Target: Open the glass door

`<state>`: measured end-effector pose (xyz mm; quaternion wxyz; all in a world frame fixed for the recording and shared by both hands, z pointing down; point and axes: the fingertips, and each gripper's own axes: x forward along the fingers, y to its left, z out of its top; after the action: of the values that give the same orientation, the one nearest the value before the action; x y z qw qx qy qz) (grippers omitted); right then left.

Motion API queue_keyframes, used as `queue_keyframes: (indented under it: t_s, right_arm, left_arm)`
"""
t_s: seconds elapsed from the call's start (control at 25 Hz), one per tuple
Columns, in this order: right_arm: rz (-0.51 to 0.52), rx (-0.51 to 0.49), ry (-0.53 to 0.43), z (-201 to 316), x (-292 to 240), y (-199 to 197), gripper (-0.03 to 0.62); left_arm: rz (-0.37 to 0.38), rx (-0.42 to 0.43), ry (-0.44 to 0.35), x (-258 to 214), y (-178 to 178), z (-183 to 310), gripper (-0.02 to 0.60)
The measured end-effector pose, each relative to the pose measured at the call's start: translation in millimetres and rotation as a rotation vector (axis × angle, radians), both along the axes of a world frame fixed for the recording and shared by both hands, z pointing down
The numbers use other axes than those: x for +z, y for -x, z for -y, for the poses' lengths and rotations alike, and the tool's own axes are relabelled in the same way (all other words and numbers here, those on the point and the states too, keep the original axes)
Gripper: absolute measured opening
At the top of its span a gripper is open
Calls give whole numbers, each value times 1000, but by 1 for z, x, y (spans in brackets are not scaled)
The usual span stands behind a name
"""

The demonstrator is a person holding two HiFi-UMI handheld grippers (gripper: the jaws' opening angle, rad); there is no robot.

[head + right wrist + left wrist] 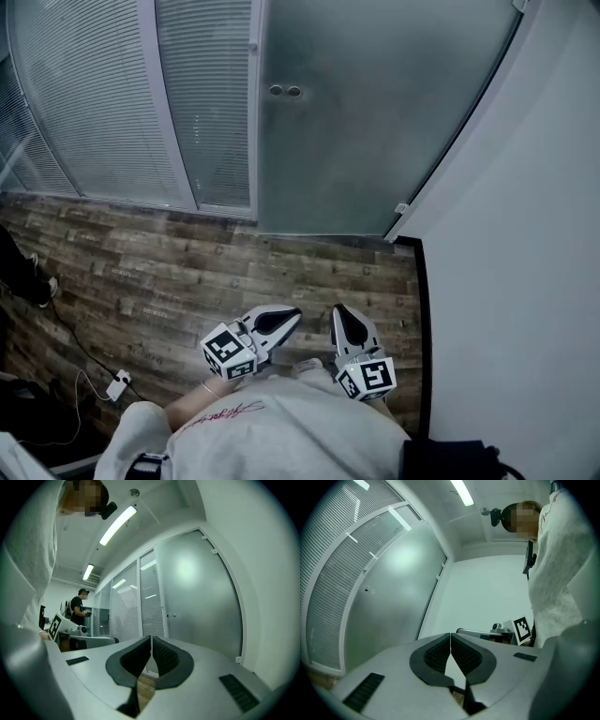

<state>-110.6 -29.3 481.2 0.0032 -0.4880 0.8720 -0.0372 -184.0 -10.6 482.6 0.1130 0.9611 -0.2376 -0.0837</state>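
The frosted glass door (pixel 375 122) stands shut straight ahead, at the far edge of the wood floor (pixel 187 272). Its top is cut off in the head view, and nothing behind the frosting can be made out. Two small round fittings (pixel 285 91) sit near its left edge, too small to tell their shape. A small clamp (pixel 401 208) holds its lower right corner against the white wall (pixel 525 281).

Left of the door run glass panels with shut blinds (pixel 94 94).

The left hand-held gripper (pixel 292 315) and the right hand-held gripper (pixel 338 309) hover side by side over the floor's near edge, well apart from the door. Both are clenched on nothing, pads touching (pixel 450 637) (pixel 152 641). Their handles and the hands are mostly hidden under a grey sweatshirt (pixel 272 431).

At the floor's left edge lie a dark cable and a white plug (pixel 119 380), and a shoe (pixel 45 289) is half cut off there. In the right gripper view another person (pixel 79 606) stands far off to the left, holding something too small to identify.
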Motion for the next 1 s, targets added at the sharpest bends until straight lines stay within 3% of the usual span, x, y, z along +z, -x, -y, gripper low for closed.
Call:
queue_keyframes:
  t_s: [0.2,0.52,1.0]
  right_arm:
    - [26,-5,10,5,-2,1,26]
    - [-16,-65,4,29,2,26,28]
    - [-48,-102,20,116,12,43,28]
  left_arm:
    - [9,-25,9,-1,7,2,18]
    - [28,-88,12,4,28,25,18]
    - [50,-159,14,10,46,105,18]
